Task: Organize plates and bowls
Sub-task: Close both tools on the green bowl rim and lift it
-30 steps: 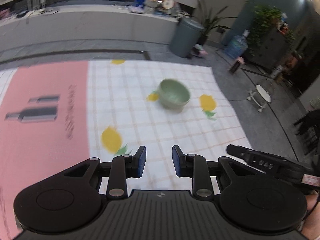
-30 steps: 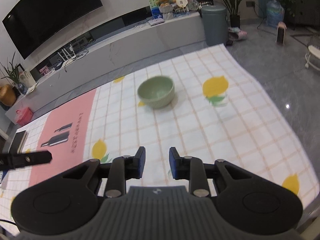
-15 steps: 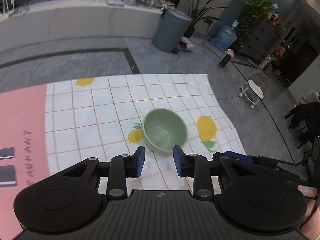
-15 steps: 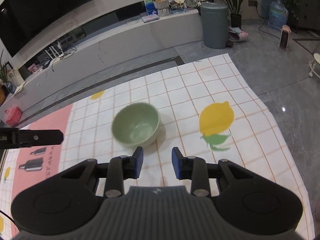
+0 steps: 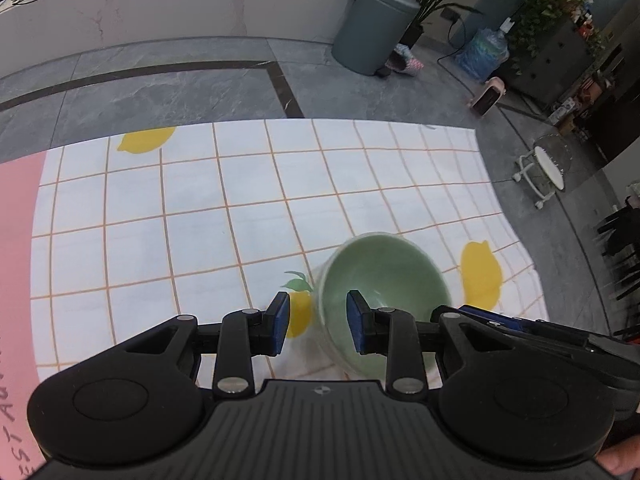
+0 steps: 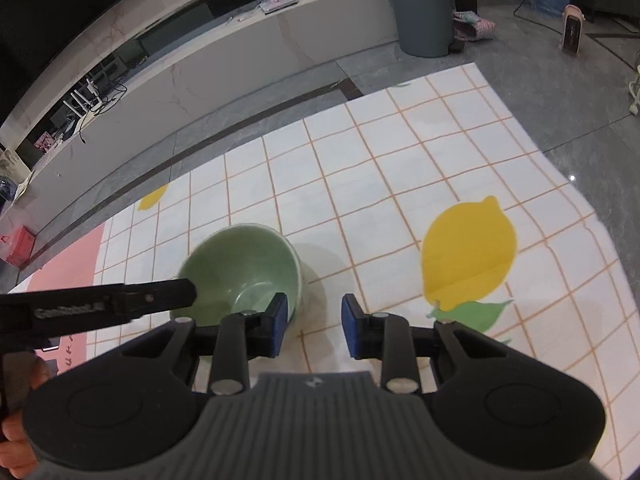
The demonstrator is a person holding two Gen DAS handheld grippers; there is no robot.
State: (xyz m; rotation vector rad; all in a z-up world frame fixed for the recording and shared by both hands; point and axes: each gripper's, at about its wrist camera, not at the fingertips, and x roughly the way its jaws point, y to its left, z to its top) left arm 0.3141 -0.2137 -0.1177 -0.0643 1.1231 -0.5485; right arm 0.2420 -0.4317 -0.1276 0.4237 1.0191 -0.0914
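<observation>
A pale green bowl [image 5: 384,276] stands upright on the checked lemon tablecloth [image 5: 240,200], near its right edge. My left gripper [image 5: 318,320] is open astride the bowl's left rim, with one finger inside the bowl and the other outside, and neither pad presses on it. In the right wrist view the same bowl [image 6: 240,264] sits low and left. My right gripper [image 6: 313,320] straddles its right rim and its jaws are closing, with a gap still showing at the pads. The left gripper's finger [image 6: 176,292] reaches over the bowl's left rim.
A pink panel [image 5: 16,240] covers the cloth's left part. The table's far edge [image 5: 320,120] lies just beyond the bowl, and the right edge is close. On the floor stand a grey bin [image 5: 372,28], a low white counter [image 5: 160,4] and a small white stool [image 5: 548,168].
Both grippers have come forward and down onto the bowl. It was well ahead of the fingers and its rims now lie between them.
</observation>
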